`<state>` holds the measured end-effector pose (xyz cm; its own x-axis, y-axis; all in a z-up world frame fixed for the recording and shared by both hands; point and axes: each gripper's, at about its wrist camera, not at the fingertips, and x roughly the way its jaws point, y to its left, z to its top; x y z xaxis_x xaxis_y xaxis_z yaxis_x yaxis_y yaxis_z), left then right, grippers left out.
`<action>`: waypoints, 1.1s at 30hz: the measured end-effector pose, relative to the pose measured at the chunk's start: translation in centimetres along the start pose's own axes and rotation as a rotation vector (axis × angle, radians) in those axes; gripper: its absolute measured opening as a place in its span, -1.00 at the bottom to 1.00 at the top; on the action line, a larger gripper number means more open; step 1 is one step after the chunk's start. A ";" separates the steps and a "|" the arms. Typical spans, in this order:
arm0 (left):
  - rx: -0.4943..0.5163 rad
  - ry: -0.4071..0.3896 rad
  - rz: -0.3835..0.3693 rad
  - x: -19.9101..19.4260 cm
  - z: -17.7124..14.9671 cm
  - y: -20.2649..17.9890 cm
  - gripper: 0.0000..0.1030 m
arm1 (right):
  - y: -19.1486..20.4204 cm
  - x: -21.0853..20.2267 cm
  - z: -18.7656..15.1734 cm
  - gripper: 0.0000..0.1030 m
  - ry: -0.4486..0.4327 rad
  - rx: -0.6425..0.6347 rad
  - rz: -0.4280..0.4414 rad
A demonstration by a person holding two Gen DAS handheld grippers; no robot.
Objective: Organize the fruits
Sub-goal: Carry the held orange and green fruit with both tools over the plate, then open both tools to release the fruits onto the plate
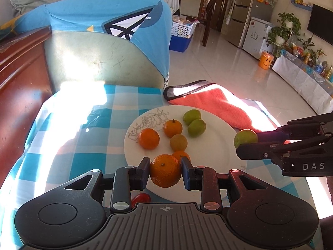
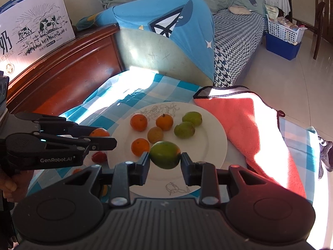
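Left wrist view: left gripper (image 1: 165, 171) clamps a round orange tangerine (image 1: 165, 170) over the glossy white ceramic plate (image 1: 216, 145); right gripper (image 2: 165, 161) grasps a smooth green citrus (image 2: 165, 154). Fuzzy coral towel (image 1: 220, 106) lies beside the plate, small red tomato (image 2: 99, 156) near its rim.

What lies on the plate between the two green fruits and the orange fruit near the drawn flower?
One small orange fruit lies between the two green fruits and the orange fruit on the white plate; both views show it.
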<state>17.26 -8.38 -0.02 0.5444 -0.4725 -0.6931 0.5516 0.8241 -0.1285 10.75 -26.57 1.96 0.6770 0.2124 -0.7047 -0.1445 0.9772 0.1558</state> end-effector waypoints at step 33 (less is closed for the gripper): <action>-0.069 0.002 0.024 3.3 1.4 0.2 -0.30 | -2.1 3.2 0.2 -0.28 0.062 0.209 -0.012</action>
<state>20.08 -10.20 -1.34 0.5558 -0.4520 -0.6977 0.4939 0.8547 -0.1602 13.38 -27.91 -0.50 0.6312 0.2068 -0.7475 0.0205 0.9590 0.2826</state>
